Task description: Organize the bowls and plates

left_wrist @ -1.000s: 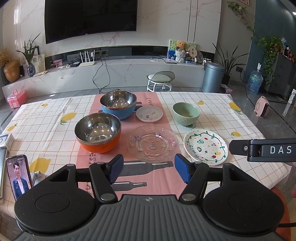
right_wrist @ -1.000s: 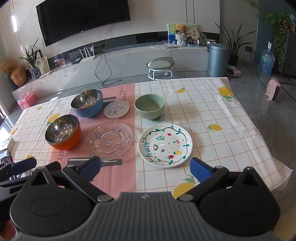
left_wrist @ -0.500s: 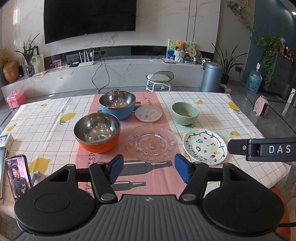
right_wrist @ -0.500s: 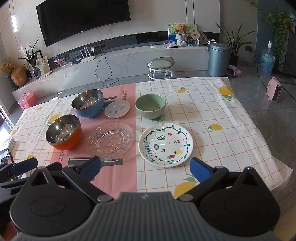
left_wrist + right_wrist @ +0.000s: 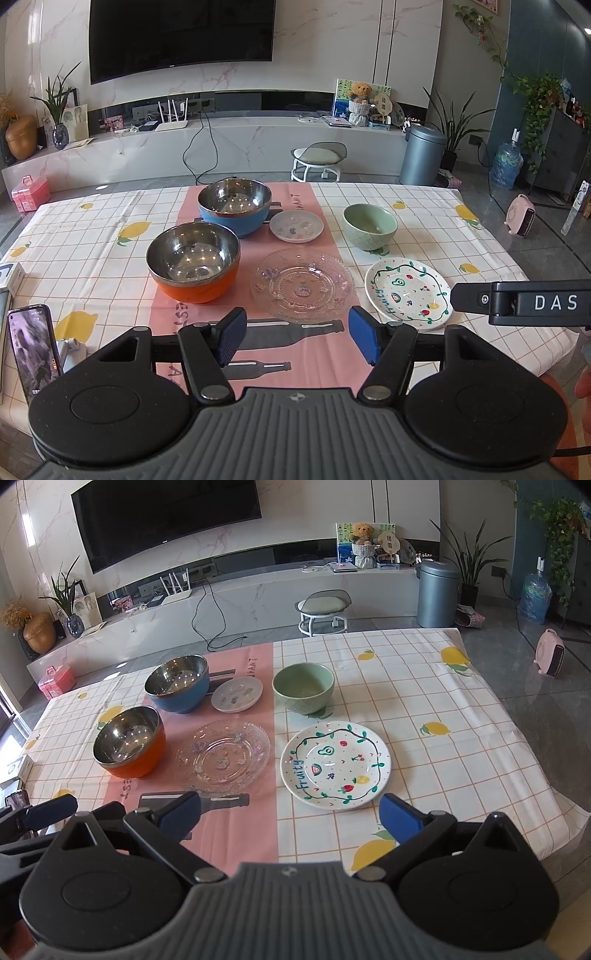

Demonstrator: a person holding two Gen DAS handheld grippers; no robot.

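Observation:
On the table stand an orange steel bowl (image 5: 194,267), a blue steel bowl (image 5: 235,206), a small pale saucer (image 5: 296,226), a green bowl (image 5: 370,226), a clear glass plate (image 5: 302,290) and a painted white plate (image 5: 407,292). My left gripper (image 5: 297,339) hangs open and empty just short of the glass plate. In the right wrist view the same dishes show: orange bowl (image 5: 130,741), blue bowl (image 5: 178,683), saucer (image 5: 237,694), green bowl (image 5: 303,688), glass plate (image 5: 222,756), painted plate (image 5: 335,764). My right gripper (image 5: 290,819) stands wide open and empty before the painted plate.
A phone (image 5: 34,349) leans on a stand at the table's near left corner, beside a small box (image 5: 11,275). The checked cloth (image 5: 424,701) runs to the right edge, bare of dishes. Beyond the table stand a stool (image 5: 318,158) and a bin (image 5: 423,155).

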